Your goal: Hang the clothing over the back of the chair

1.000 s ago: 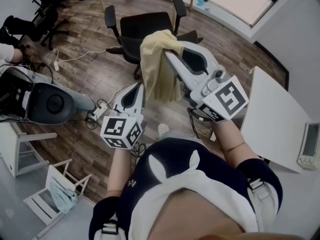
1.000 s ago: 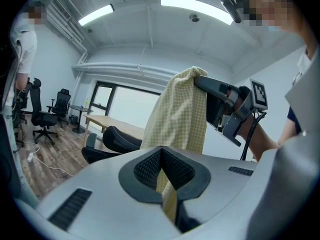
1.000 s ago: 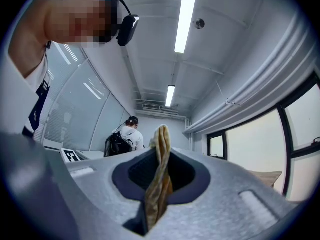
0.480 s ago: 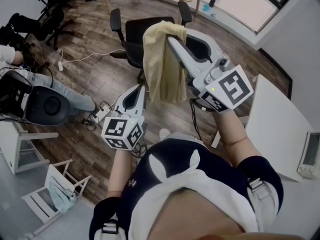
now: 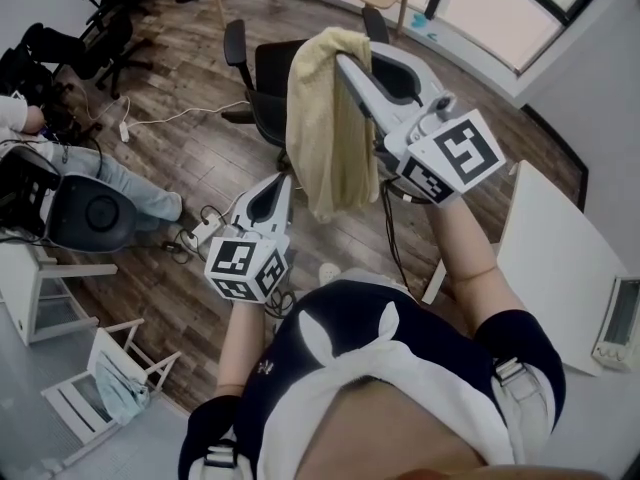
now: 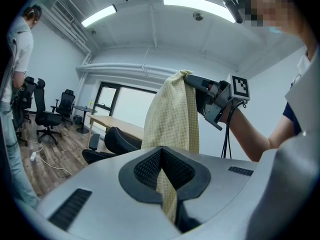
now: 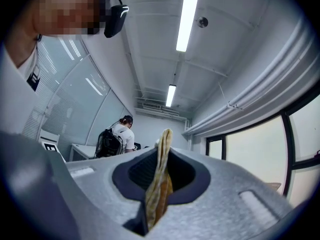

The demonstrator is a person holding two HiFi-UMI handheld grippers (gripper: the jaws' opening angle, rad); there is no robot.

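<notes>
The head view is showing the whole layout: the right gripper (image 5: 345, 58) is being held high and forward on an outstretched forearm, while the left gripper (image 5: 282, 178) is sitting lower and closer to the body, its tips beside the lower edge of the pale yellow checked cloth (image 5: 325, 128). That cloth is hanging in a long fold from the right gripper's fingers, in the air in front of the black office chair with armrests (image 5: 290, 63) and not touching it. The left gripper view is adding what the head view cannot: its fingers (image 6: 145, 166) are pressing together on a lower strip of the cloth (image 6: 172, 114), with the fabric running down the seam between them. The right gripper view is looking up towards the ceiling, and there the fingers (image 7: 185, 174) are pinching a bunched edge of the cloth (image 7: 159, 189), which is poking up past their tips. The dark wood plank floor (image 5: 200, 148) is lying under the chair, a white worktop (image 5: 560, 258) is standing at the person's right, and long ceiling light strips (image 7: 189, 14) are glowing above a person wearing a black backpack (image 7: 117, 136).
</notes>
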